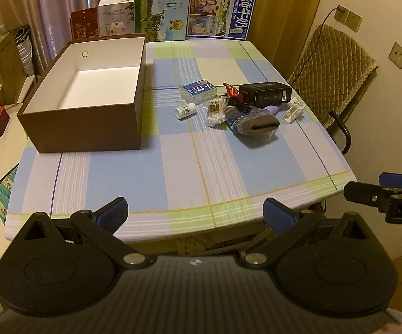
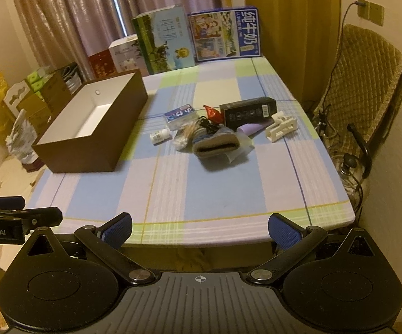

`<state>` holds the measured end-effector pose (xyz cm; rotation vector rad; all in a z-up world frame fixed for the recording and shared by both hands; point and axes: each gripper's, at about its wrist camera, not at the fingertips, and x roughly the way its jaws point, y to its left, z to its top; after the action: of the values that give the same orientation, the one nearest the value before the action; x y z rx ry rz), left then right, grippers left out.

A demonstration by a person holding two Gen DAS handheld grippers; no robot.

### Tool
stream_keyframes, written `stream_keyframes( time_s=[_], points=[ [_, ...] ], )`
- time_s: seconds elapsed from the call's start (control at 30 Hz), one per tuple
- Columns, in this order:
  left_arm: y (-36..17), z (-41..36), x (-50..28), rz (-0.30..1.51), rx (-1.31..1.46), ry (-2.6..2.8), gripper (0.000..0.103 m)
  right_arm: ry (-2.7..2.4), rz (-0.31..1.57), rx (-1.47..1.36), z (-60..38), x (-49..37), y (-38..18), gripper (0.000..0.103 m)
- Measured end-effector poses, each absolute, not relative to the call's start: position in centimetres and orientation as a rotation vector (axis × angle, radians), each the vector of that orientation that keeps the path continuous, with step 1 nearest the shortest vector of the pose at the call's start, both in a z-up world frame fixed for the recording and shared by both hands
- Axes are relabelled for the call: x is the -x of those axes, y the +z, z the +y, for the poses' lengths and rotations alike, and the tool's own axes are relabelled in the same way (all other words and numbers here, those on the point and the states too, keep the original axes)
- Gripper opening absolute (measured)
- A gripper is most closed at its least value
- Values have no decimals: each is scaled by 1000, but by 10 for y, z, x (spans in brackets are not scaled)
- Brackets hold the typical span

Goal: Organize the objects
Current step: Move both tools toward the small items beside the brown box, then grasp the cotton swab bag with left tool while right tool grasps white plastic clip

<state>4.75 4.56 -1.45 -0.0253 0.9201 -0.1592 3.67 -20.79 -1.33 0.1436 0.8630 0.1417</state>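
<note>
**Start position, both grippers empty, nothing yet boxed**

At the near table edge: left gripper (image 1: 195, 213) and right gripper (image 2: 200, 228) both hover short of the checked tablecloth (image 1: 173, 178), jaws spread wide, nothing between the blue pads (image 2: 118, 226). Each gripper shows at the margin of the other's view.

Ahead, centre-right of the table: cluster of small items, well apart from both grippers.
- Knitted sock (image 1: 252, 121), nearest. Soft, light; will deform. Judge: pinch across the thick cuff end.
- Black cable (image 1: 235, 103) draped on the sock; may snag and drag along.
- Bag of cotton swabs (image 1: 214, 112), touching the sock's left side. Light, crinkly, slippery film; grip mid-bag.
- Small white bottle (image 1: 184, 110), lying on its side. Rigid, likely to roll; close across the body.
- Blue-labelled packet (image 1: 199, 90) behind the bottle. Probably compressible.
- Black carton (image 1: 266, 93). Stiff, flat faces; take across the narrow width.
- White plastic clip (image 1: 294, 110), rightmost. Hard, thin, possibly brittle.
- Red wrapper (image 1: 230, 89) and a purple item (image 2: 252, 128), partly hidden; cannot identify.

Left of cluster: open brown box (image 1: 89, 97), white interior, empty. Presumed destination.

Back edge: milk cartons (image 1: 160, 8) standing upright.
</note>
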Motion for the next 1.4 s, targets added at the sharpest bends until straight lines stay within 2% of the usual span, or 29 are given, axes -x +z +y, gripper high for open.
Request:
stream_keyframes(
  time_s=[0.67, 1.17, 1.4],
  points=[
    [-30, 42, -100, 929, -20, -286, 102, 34, 825, -165, -239, -64, -24, 101],
    [-48, 9, -168, 946, 7, -233, 102, 97, 773, -122, -280, -155, -46, 101],
    [-73, -22, -210, 975, 3, -217, 102, 119, 759, -107, -314, -203, -69, 88]
  ],
)
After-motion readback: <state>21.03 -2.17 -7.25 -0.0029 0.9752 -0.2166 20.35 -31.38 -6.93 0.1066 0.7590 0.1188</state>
